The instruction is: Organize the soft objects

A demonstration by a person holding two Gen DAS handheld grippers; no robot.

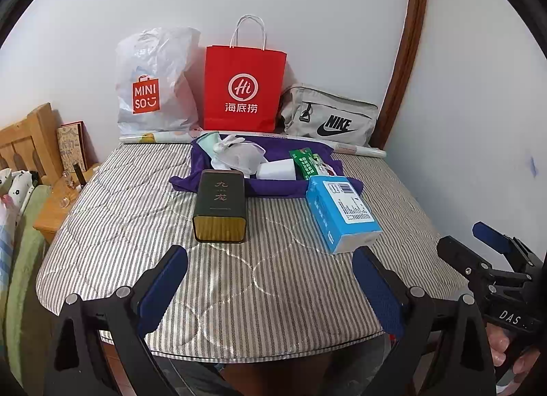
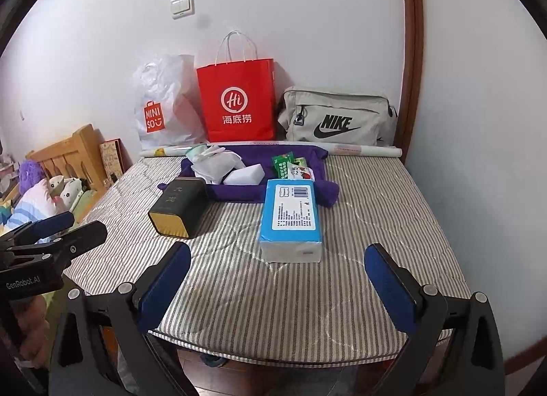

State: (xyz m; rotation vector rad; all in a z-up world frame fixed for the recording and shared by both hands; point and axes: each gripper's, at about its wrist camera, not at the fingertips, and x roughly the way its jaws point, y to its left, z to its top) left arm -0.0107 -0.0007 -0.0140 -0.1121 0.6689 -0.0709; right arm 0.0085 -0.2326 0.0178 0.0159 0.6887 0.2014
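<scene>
I am at the very start, I think. My left gripper (image 1: pixel 270 279) and my right gripper (image 2: pixel 277 276) both hang at the bottom of the frame, spread wide with nothing in them.

The soft blue tissue pack (image 2: pixel 290 221) lies in the middle of the frame on the striped mattress (image 2: pixel 376 211), just in front of my right gripper. Behind it is a purple cloth tray (image 2: pixel 321 163) with a white pouch (image 2: pixel 215 165) and green snack packets (image 2: pixel 285 165) inside. My next move is probably to reach forward and squeeze the tissue pack gently.

The dark tin box (image 2: pixel 179 208) sits to the left of the pack, near it. It is hard, so I should steer around it. At the back, against the wall, stand a red paper bag (image 2: pixel 236 105), a white plastic bag (image 2: pixel 164 108) and a grey bag (image 2: pixel 338 119).
</scene>
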